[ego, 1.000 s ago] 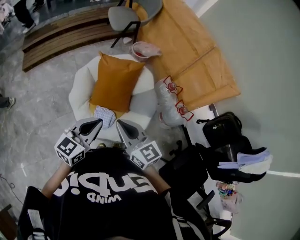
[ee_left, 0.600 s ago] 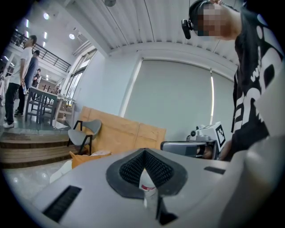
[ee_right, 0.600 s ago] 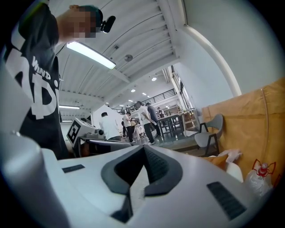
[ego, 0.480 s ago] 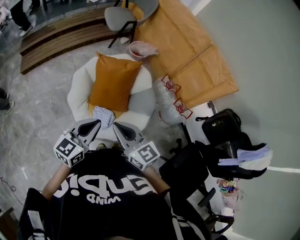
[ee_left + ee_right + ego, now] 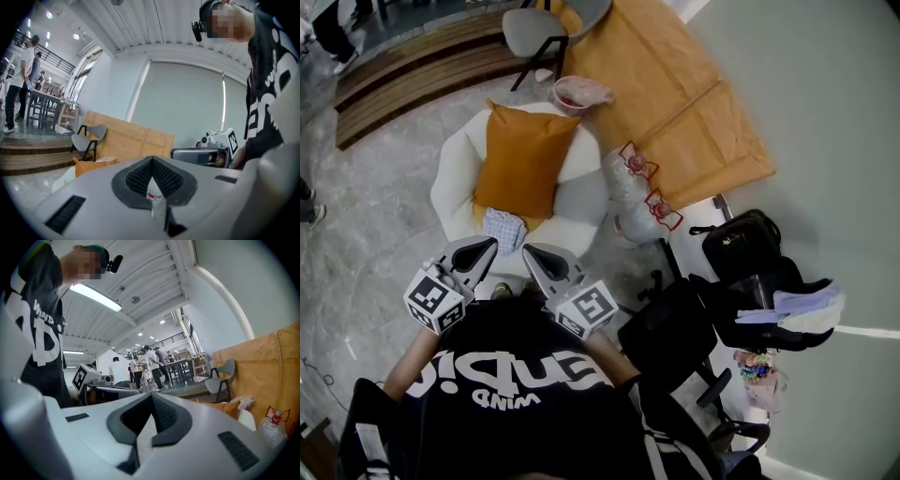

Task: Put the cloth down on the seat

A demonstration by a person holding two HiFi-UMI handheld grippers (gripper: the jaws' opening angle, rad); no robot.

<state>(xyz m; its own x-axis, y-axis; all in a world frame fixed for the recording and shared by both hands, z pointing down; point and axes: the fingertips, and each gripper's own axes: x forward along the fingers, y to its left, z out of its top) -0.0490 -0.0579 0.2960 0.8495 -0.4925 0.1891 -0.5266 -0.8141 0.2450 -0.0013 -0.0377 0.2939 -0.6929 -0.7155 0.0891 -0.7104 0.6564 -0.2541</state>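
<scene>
A small blue-and-white checked cloth (image 5: 504, 229) lies on the front of the white armchair's seat (image 5: 584, 202), below the orange cushion (image 5: 520, 159). In the head view both grippers are held side by side close to the person's chest, just short of the chair. The left gripper (image 5: 487, 247) points at the cloth from slightly nearer, with its jaws together and nothing between them. The right gripper (image 5: 531, 251) sits to the right of the cloth, also shut and empty. In the left gripper view, the left gripper (image 5: 152, 160) shows its jaws meeting. So does the right gripper (image 5: 151, 397) in its own view.
A clear bag of bottles (image 5: 636, 199) leans at the armchair's right. Behind it lie cardboard sheets (image 5: 675, 103), with a grey chair (image 5: 534, 28) and a pink bin (image 5: 578, 92) beyond. A black office chair with bags (image 5: 741, 262) stands at the right, wooden steps (image 5: 412, 66) at the far left.
The armchair and cloth have drifted slightly up in the head view. Both grippers stay where they were, shut and empty.
</scene>
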